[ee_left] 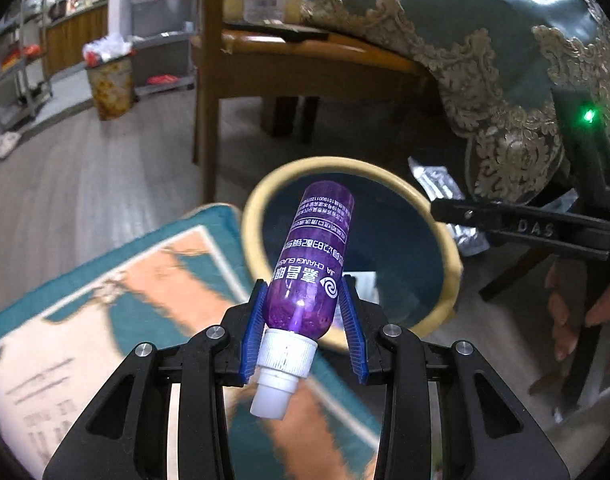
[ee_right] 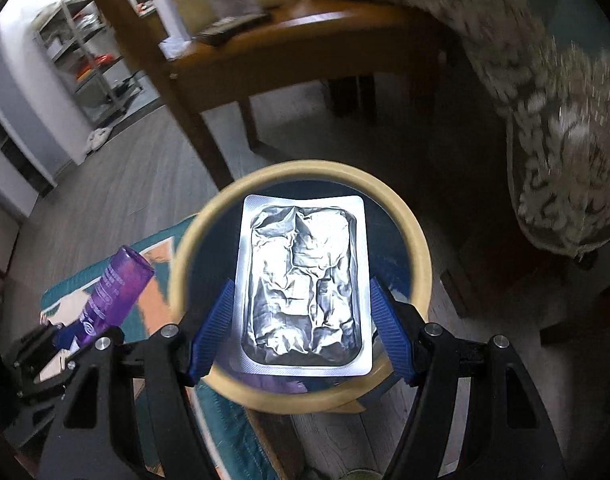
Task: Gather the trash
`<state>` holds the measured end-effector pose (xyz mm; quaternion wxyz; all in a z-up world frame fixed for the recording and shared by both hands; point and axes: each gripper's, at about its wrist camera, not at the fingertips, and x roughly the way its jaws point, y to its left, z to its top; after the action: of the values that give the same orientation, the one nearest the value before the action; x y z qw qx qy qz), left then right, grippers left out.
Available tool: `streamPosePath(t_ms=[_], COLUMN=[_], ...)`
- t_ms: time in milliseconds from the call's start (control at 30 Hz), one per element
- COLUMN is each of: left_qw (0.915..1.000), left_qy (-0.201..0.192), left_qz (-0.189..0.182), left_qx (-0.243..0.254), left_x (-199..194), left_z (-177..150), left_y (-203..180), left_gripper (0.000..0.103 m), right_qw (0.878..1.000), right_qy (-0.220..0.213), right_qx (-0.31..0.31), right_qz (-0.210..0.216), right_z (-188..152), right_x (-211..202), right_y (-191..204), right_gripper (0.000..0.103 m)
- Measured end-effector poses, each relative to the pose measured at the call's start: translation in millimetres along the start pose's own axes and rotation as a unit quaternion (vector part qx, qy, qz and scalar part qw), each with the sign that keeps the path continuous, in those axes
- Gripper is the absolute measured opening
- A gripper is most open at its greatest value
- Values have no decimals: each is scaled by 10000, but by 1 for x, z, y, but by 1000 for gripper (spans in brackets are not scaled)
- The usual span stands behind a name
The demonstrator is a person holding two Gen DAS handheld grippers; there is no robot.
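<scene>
My left gripper (ee_left: 303, 304) is shut on a purple plastic bottle (ee_left: 313, 256) with a white cap, held near the left rim of a round bin (ee_left: 261, 196) with a cream rim and dark blue inside. The bottle also shows in the right wrist view (ee_right: 113, 292). My right gripper (ee_right: 301, 312) holds a silver foil blister pack (ee_right: 303, 280) between its blue pads, directly above the bin's opening (ee_right: 417, 248). In the left wrist view the foil pack (ee_left: 437, 180) and the right gripper's fingers (ee_left: 517, 226) show at the bin's right side.
A teal and orange mat (ee_left: 117, 304) lies on the wood floor left of the bin. A wooden chair (ee_left: 265, 56) stands behind it. A table with a teal lace-edged cloth (ee_left: 485, 60) hangs at the right. A full waste basket (ee_left: 109, 80) stands far left.
</scene>
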<state>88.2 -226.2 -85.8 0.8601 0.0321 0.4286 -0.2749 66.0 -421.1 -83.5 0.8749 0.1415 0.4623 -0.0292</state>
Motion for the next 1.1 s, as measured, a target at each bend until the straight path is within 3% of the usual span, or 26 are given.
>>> streamPosePath(t_ms=[200,233,267,333,467,833,933,967,1100], left_qw=[9997,9997,9996,9995,9996,9994,9988,9984,9972], left_qy=[172,126,78,-30,-41,-268,-304,-316,-417], left_qz=[-170,-220,-234,-239,-211,220,376,438,599], left_qx=[29,-48,-116,-208,-179,12,115,135,136], left_x=[39,41,43,43,36,-63,-95,-104,-142], left_z=[4,4,6,7,9,8,1,-1,-17], left_y=[-16,-17,-17,-18,-19,-12,-13,-13,-15], left_gripper=[38,42,64,76,75,76,88,93,98], right_qw=[9994,9991,9986,9980,9985,9996,9993,9991,9983], right_qy=[140,146,179,128,148,-216,-264,-271,-422], right_qx=[324,386,474,577,509,21,-146,-192,-338], right_qz=[44,98,169,231,146,204,222,280,236], right_z=[4,4,4,6,5,-5,-24,-31,-54], right_x=[23,24,26,27,25,-48,-79,-89,-120], right_y=[-28,-30,-33,-36,-34,13,24,27,32], right_gripper=[68,71,82,85,85,85,86,90,97])
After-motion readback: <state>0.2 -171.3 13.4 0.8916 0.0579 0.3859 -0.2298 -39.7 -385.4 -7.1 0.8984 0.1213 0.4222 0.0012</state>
